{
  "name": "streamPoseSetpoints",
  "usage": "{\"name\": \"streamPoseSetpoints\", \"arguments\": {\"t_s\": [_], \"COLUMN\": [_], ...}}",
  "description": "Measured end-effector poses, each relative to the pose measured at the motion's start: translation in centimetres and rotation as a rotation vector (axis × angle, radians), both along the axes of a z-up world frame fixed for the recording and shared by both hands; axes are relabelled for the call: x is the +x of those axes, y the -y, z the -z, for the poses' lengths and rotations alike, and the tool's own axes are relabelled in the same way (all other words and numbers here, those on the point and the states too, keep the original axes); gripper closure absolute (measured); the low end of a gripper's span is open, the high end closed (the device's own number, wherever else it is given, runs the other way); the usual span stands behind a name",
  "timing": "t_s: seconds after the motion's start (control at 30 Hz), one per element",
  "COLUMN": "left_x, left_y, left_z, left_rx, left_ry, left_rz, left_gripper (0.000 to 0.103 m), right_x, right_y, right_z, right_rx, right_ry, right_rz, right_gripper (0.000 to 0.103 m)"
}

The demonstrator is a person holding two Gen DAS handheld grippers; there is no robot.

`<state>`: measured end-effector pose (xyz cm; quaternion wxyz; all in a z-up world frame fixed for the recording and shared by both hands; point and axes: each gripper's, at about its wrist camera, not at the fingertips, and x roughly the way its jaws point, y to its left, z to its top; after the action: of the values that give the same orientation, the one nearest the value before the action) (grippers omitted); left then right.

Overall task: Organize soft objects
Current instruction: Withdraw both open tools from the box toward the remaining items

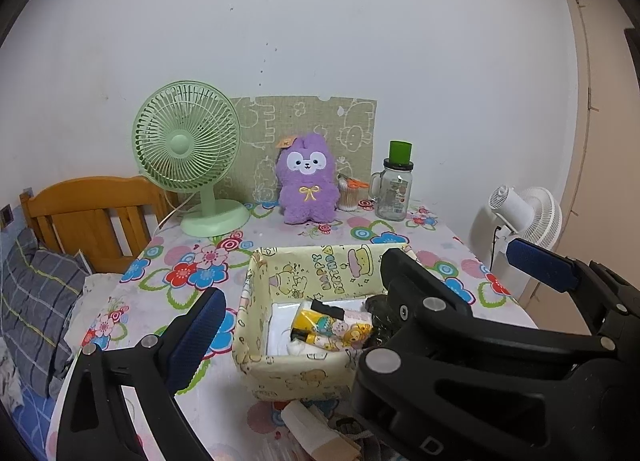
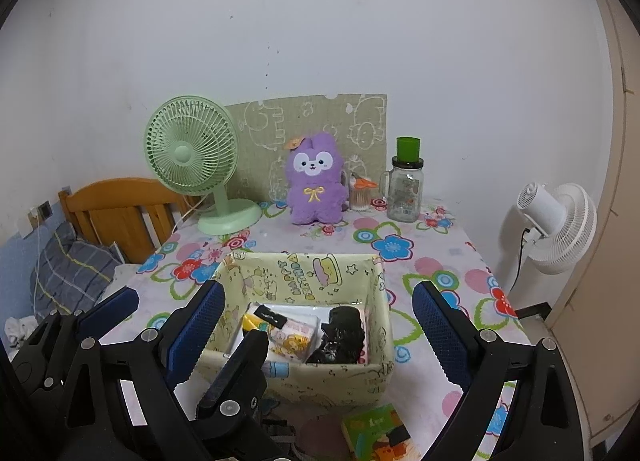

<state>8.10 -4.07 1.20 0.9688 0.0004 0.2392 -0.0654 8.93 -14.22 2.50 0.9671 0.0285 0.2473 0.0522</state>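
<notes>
A purple plush rabbit (image 2: 316, 181) wears a yellow bow. The fan (image 2: 192, 157) is mint green, the tablecloth (image 2: 436, 261) white with red, blue and pink flowers. The fabric box (image 2: 352, 381) is pale yellow with cartoon prints. Blue pads (image 2: 436, 331) line black grippers.
</notes>
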Motion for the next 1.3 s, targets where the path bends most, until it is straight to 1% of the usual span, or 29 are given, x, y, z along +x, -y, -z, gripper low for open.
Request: {"name": "streamPoseSetpoints", "arguments": {"t_s": [0.27, 0.6, 1.0, 1.13, 1.3], "left_x": [-1.2, -2.2, -2.6, -2.8, -2.9], "left_y": [0.2, 0.7, 1.0, 1.1, 1.2], "left_z": [0.6, 2.0, 3.6, 4.1, 5.0], "left_rx": [-0.007, 0.0, -0.005, 0.008, 0.005], "left_ry": [-0.001, -0.019, -0.052, -0.053, -0.077], "left_rz": [0.015, 0.02, 0.027, 0.036, 0.046], "left_gripper": [0.003, 0.003, 0.003, 0.003, 0.002], "right_x": [-1.2, -2.2, -2.7, -2.9, -3.0], "right_y": [0.2, 0.4, 0.7, 0.8, 1.0], "right_z": [0.5, 2.2, 3.8, 4.5, 5.3], "right_rx": [-0.004, -0.011, -0.024, -0.028, -0.034], "right_ry": [-0.004, -0.03, -0.054, -0.063, -0.08], "right_rz": [-0.007, -0.011, -0.014, -0.011, -0.001], "right_gripper": [0.006, 0.006, 0.006, 0.006, 0.006]}}
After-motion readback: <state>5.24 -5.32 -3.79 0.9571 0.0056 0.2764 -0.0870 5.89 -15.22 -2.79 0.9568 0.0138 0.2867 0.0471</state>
